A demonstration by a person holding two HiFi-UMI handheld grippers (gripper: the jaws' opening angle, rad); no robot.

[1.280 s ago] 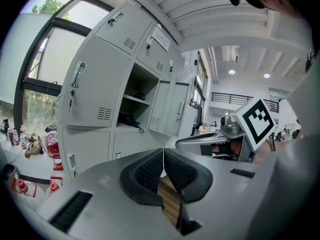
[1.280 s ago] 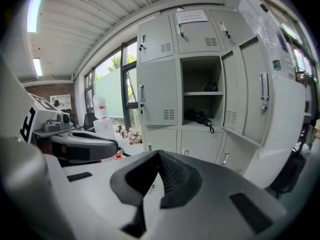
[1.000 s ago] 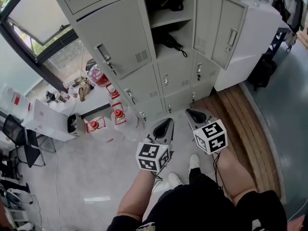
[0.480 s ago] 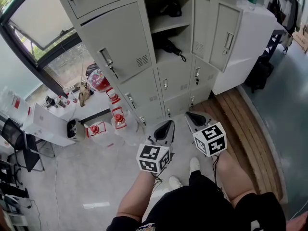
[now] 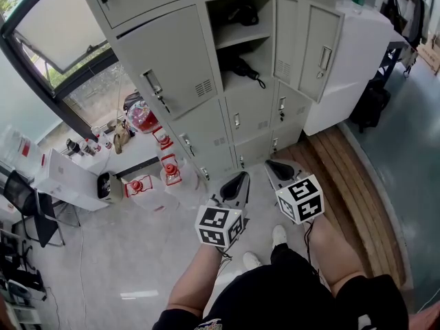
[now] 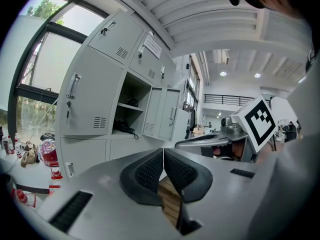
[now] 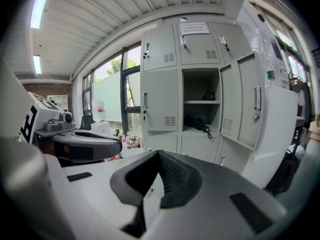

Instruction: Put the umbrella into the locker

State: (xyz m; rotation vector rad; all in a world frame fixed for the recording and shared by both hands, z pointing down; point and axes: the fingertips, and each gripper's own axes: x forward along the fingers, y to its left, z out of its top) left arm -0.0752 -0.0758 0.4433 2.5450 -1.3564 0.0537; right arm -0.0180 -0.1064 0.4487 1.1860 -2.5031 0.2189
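**Head view.** The person is standing in front of the locker [image 5: 172, 60]. The umbrella [image 5: 240, 65] is already lying inside it, in the lower part of the open box, under the shelf [image 5: 237, 34]. A dark thing [image 5: 244, 12] is sitting on that shelf above it. The door [image 5: 320, 43] is hanging open at the right. The left tool [image 5: 234, 182] and the right tool [image 5: 278, 168] are being held low, side by side and well away from the locker.

**Left gripper view.** The left tool [image 6: 163, 159] is squeezing its two black pads tight together, with nothing between them. The umbrella [image 6: 125, 129] is showing far off in the open box.

**Right gripper view.** The right tool [image 7: 158, 166] is pressed shut too and is holding nothing. The umbrella [image 7: 196, 122] is lying across the box, and its strap [image 7: 206, 132] is dangling over the front edge.

**How it will handle.** The umbrella looks folded up small, so it is probably light. It is likely soft cloth on the outside with a stiff stick inside. The cloth may be slippery, so the thick middle or the handle end looks like the best place to pinch.

**Since a second ago.** The umbrella is staying where it was, and both tools are staying shut and low. The locker is only sitting a little differently in the picture.
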